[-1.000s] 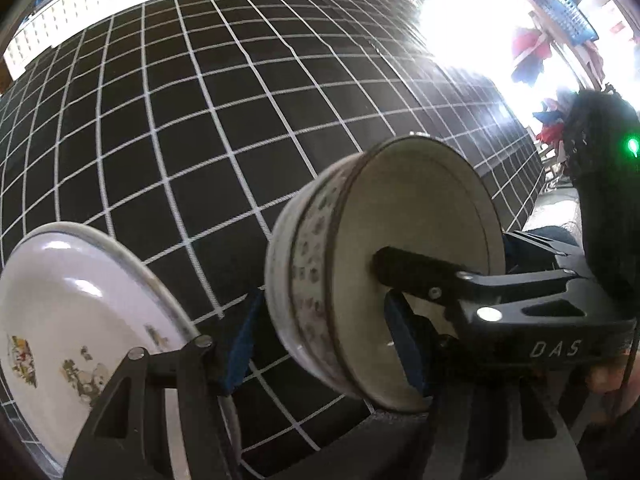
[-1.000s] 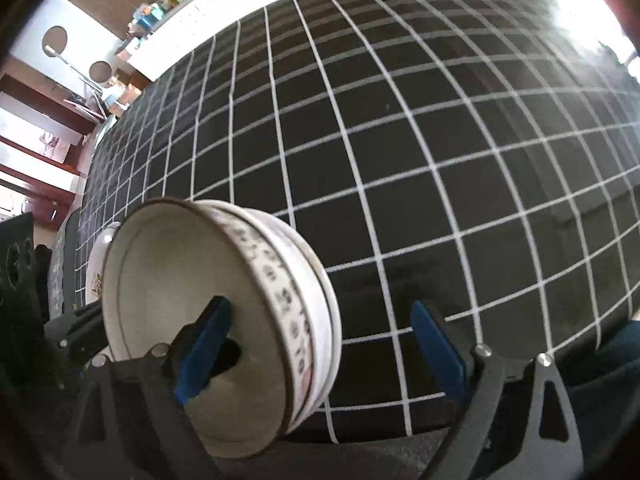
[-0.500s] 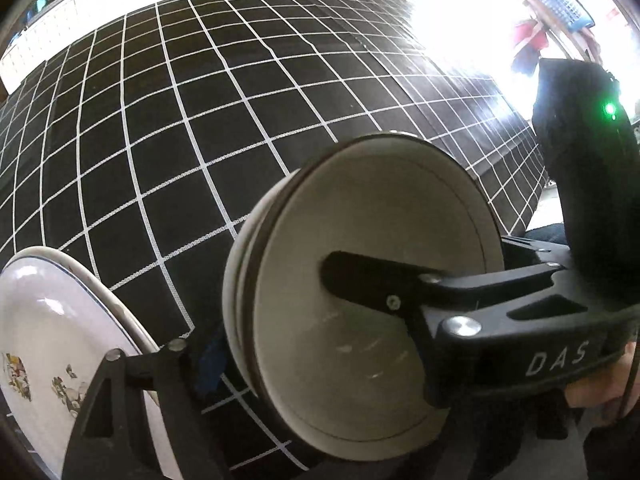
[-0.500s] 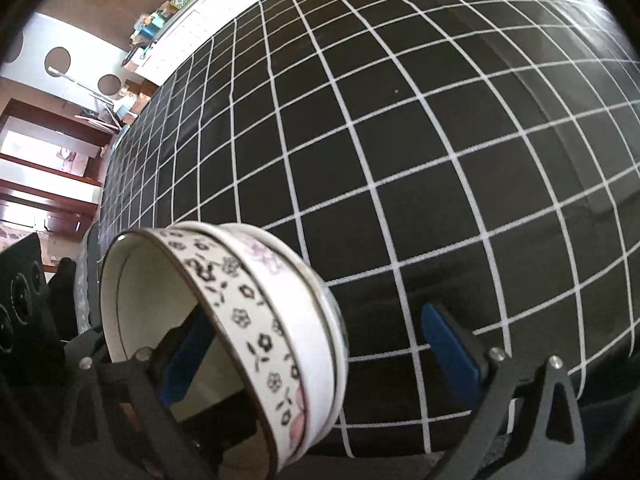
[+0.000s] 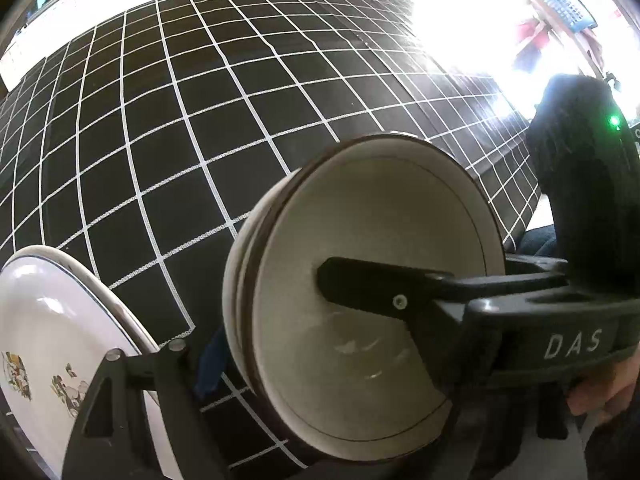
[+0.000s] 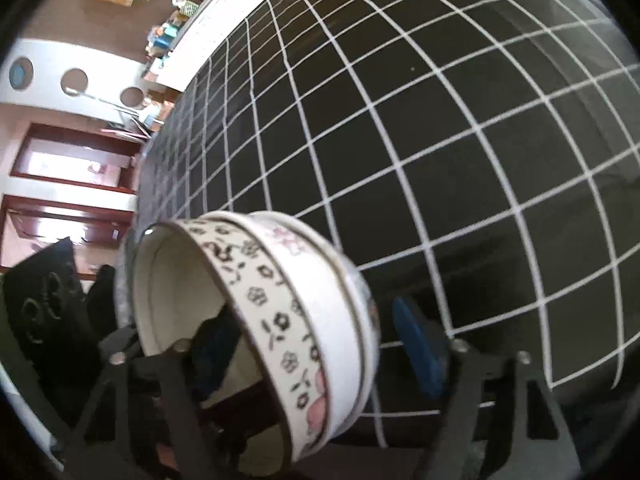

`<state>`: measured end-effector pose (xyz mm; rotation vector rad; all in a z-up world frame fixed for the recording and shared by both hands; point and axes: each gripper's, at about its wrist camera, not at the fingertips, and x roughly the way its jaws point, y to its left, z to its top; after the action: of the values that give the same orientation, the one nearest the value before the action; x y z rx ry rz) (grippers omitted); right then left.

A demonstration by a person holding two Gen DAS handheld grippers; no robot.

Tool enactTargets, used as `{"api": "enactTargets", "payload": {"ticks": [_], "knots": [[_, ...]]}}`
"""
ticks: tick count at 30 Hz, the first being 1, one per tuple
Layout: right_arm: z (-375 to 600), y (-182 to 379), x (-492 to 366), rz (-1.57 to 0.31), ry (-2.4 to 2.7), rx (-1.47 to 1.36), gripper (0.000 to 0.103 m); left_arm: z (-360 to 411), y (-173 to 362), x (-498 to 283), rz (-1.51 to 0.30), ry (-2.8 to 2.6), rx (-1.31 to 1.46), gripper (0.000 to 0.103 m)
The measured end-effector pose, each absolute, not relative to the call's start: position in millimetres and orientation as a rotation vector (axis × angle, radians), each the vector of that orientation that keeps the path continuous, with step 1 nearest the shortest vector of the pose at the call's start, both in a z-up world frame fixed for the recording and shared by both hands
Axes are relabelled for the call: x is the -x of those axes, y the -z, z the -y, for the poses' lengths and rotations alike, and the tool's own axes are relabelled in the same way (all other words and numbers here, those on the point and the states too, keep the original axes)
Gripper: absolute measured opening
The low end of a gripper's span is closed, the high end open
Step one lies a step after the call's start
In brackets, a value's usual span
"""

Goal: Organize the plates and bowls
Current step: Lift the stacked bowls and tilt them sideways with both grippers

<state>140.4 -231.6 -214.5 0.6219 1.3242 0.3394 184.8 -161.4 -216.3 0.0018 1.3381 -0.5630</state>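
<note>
Bowls sit nested one inside the other, tipped on their side near the front edge of the table, which wears a black cloth with a white grid. From my right wrist view I see the inner bowl's black flower band and the outer bowl's pink blossoms. My right gripper straddles their walls: one blue pad lies inside the inner bowl, the other pad stands clear of the outer bowl, so these jaws are wide and not pressing. In the left wrist view my right gripper's dark finger marked DAS reaches across the pale inside of the bowls. My left gripper has one finger just beside the bowls' outer wall; its other finger is hidden, so I cannot tell how its jaws stand. A white plate with small cartoon figures lies to the left of the bowls.
</note>
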Motion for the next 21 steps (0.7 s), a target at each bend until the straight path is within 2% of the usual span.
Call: {"api": "enactTargets", "payload": {"ticks": [1, 11, 21], "knots": [[232.0, 212.7, -139.1, -1.321, -0.345, -0.625, 0.068, 159.4, 215.5, -184.4, -1.339, 0.561, 0.001, 0.079], [219.7, 204.6, -134.9, -1.318, -0.299, -0.599, 0.065, 158.1, 216.8, -188.7, -1.347, 0.542, 0.025, 0.077], [236.6, 210.5, -126.6, -1.34, -0.253, -0.73, 0.062, 158.0, 215.9, -189.9, -1.365, 0.515, 0.04, 0.077]]}}
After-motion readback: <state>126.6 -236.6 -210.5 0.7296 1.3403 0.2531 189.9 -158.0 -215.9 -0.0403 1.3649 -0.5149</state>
